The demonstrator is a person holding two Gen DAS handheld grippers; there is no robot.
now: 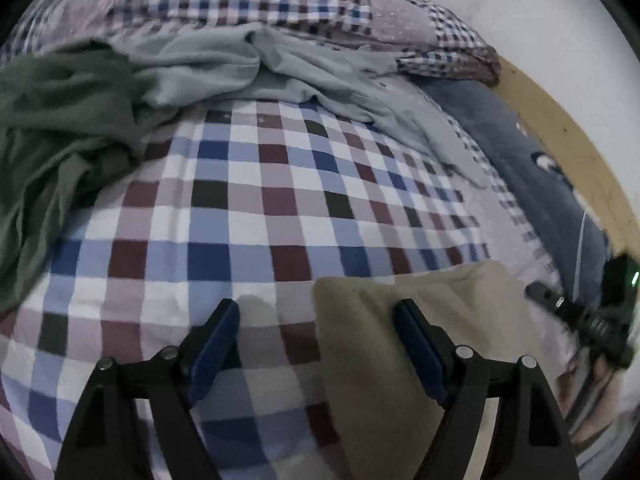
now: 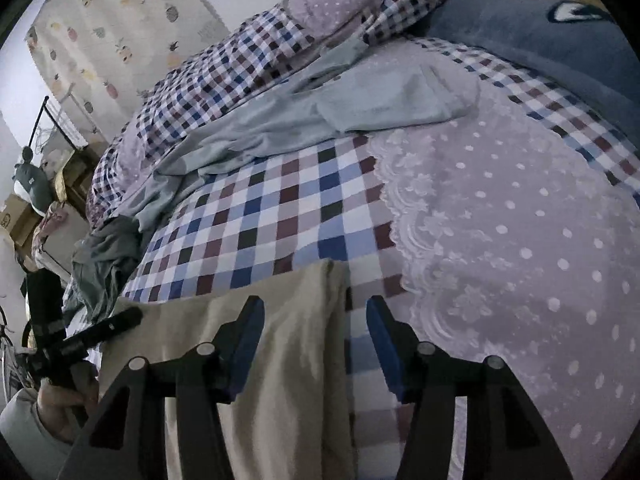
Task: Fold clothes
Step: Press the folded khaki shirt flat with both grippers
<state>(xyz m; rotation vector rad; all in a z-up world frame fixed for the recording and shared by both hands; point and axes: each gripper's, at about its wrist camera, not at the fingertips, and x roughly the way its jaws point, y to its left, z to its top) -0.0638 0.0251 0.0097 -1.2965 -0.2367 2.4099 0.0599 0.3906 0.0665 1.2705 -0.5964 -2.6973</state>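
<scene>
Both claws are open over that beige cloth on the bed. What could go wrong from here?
The left gripper and right gripper each straddle an edge of the beige cloth, so a pinch might also catch the checked bedsheet beneath. The green garment and grey garment heaped nearby could crowd the folding space.

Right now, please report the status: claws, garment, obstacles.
Left claw open, right claw open, holding nothing. Beige garment flat on checked bedspread beneath both. Green and grey clothes piled beyond.
</scene>
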